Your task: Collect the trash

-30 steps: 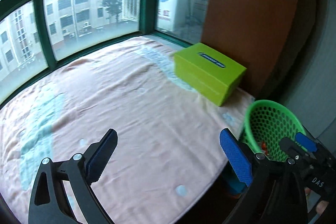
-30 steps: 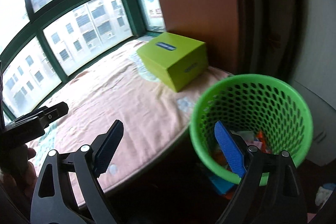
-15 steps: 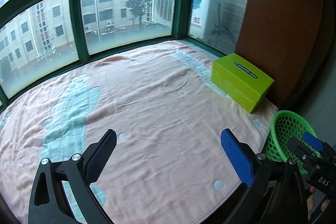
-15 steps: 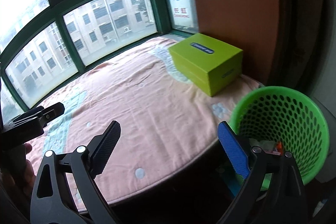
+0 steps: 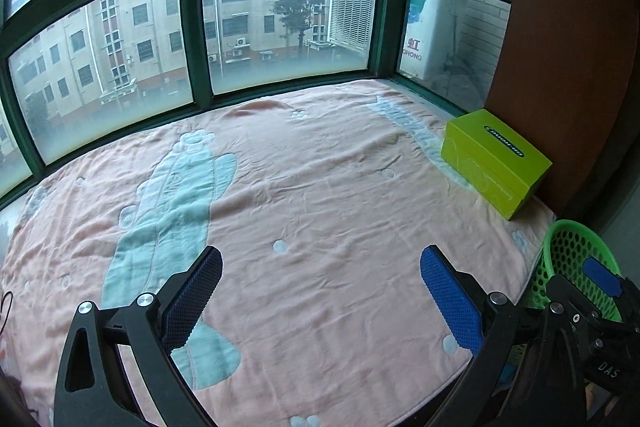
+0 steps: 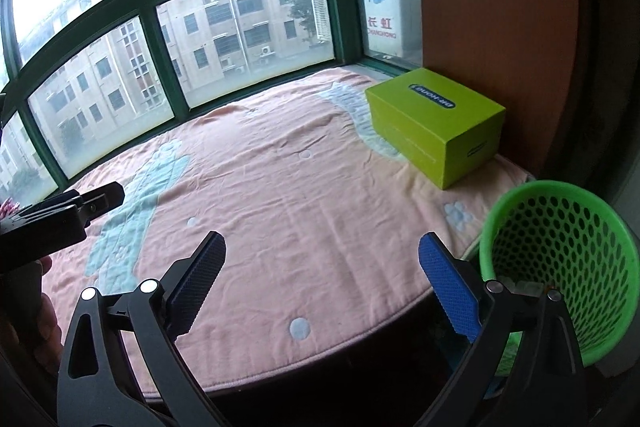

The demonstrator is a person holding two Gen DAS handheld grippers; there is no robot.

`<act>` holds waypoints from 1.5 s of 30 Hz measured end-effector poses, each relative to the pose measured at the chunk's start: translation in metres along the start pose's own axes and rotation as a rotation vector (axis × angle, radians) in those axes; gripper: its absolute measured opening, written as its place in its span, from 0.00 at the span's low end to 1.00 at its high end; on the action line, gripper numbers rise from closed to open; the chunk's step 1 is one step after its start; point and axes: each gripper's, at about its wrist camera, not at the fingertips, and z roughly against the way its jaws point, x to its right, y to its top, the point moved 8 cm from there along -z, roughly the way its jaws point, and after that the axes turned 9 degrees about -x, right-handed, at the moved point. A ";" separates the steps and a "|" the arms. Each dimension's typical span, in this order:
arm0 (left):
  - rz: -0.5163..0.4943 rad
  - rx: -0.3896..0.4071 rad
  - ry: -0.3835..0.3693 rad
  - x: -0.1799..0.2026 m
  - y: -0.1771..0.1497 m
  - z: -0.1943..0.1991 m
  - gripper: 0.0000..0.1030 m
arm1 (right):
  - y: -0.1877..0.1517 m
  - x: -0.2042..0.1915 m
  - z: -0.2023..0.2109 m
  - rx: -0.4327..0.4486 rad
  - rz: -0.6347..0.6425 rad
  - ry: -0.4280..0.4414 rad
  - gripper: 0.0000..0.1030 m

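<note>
The basket (image 6: 560,267) stands just off the blanket's (image 6: 280,195) edge, handy for drops. The right gripper (image 6: 320,277) is opening with nothing between its jaws; the left gripper (image 5: 320,287) gapes wide and empty. Scraps seem to lie inside the basket.

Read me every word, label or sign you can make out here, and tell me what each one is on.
"CHANGHONG", with two Chinese characters above it: white unit outside the window.
"DAS": right gripper body, seen in the left wrist view.
Oval label on the green box lid: too distorted to read.
Small label on the box end: too small.
</note>
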 end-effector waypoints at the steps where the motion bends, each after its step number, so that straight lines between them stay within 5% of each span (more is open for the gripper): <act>1: -0.002 0.001 0.009 -0.001 -0.001 0.001 0.93 | 0.000 0.000 0.000 0.000 0.003 -0.005 0.93; 45: 0.013 0.003 0.031 -0.015 -0.009 0.008 0.93 | -0.001 -0.013 0.005 0.004 0.015 0.016 0.95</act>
